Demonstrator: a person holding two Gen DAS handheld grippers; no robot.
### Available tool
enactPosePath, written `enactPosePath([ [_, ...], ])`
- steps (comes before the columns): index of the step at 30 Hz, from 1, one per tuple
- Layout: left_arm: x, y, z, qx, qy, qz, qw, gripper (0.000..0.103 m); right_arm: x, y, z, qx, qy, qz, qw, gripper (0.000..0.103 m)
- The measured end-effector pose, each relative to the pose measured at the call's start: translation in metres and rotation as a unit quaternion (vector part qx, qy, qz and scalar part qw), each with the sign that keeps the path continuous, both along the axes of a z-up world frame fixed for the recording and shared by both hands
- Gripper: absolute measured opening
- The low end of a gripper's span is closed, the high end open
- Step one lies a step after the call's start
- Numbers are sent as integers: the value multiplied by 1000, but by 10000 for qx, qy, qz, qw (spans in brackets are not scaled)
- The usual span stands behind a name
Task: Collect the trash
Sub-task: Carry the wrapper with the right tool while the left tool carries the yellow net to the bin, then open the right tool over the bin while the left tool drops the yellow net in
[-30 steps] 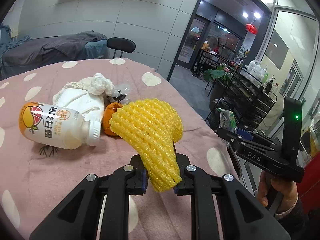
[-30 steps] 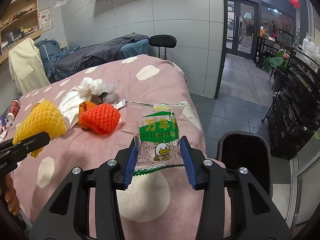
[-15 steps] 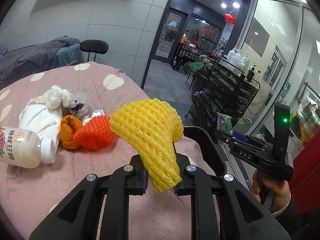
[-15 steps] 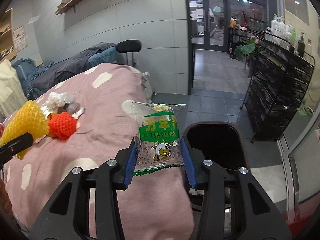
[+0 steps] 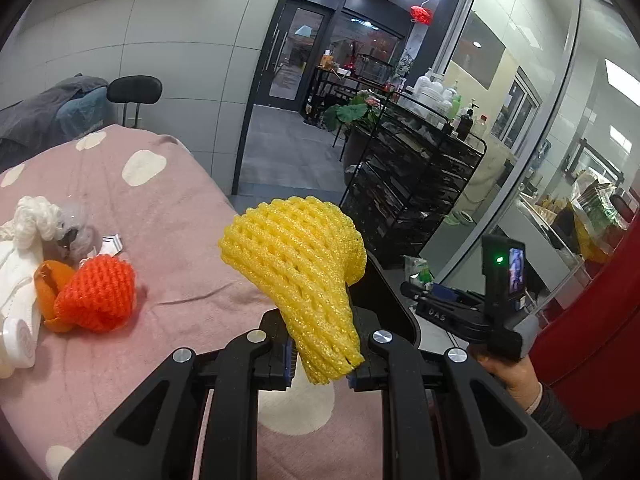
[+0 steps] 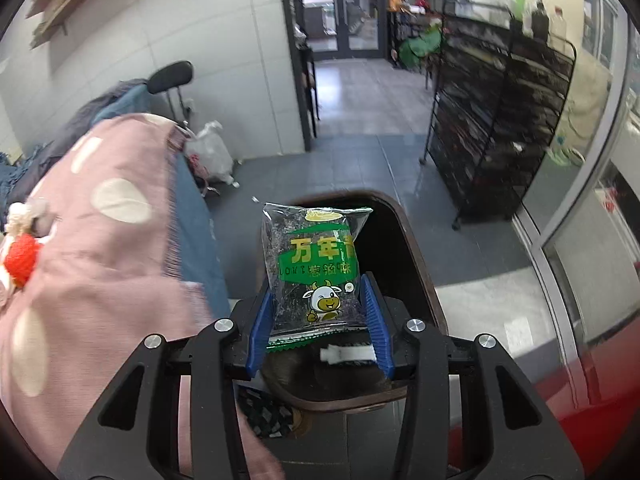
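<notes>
My left gripper (image 5: 320,354) is shut on a yellow foam fruit net (image 5: 298,264) and holds it above the pink spotted tablecloth (image 5: 168,208) near the table's right edge. My right gripper (image 6: 318,326) is shut on a clear green-printed snack wrapper (image 6: 316,268) and holds it over the open dark trash bin (image 6: 416,256) on the floor beside the table. The right gripper also shows in the left wrist view (image 5: 416,280) past the table edge. A red foam net (image 5: 96,294), orange peel (image 5: 46,286) and white crumpled trash (image 5: 32,220) lie on the table.
A black wire shelf rack (image 5: 408,184) stands right of the bin. A white plastic bag (image 6: 210,152) lies on the floor by the table's far corner. A black chair (image 5: 134,92) stands behind the table. A white bottle cap (image 5: 16,338) shows at the left edge.
Both grippers have swung right, off the table toward the bin. The wrapper now hangs over the bin opening. The yellow net has neared the table's right edge. Both grips are unchanged.
</notes>
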State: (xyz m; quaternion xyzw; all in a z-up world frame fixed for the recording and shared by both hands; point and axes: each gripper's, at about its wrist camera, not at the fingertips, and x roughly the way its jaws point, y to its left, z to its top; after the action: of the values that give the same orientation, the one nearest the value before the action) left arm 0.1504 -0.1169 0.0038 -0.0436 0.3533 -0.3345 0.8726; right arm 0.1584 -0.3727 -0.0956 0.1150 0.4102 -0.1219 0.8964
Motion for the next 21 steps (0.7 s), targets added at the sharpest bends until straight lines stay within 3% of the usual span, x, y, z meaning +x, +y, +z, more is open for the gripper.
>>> enactPosePath([
  [8,8,-44,1,29,47,-385,9992,18,30,-27,-71,232,769,-109,9967,43],
  [16,11,-76,-15,195,241,-643,9974,18,40,-37,-127,372,1228,-232,9915,43],
  [18,11,-78,-18,213,280,-670,9971,18,39,-38,-131,435,1224,-227,9913,48],
  [20,12,-81,-21,219,346,-705,9967,18,37,-39,-132,414,1208,-289,9914,68],
  [21,12,-83,-21,225,373,-718,9965,18,35,-40,-130,411,1157,-340,9919,72],
])
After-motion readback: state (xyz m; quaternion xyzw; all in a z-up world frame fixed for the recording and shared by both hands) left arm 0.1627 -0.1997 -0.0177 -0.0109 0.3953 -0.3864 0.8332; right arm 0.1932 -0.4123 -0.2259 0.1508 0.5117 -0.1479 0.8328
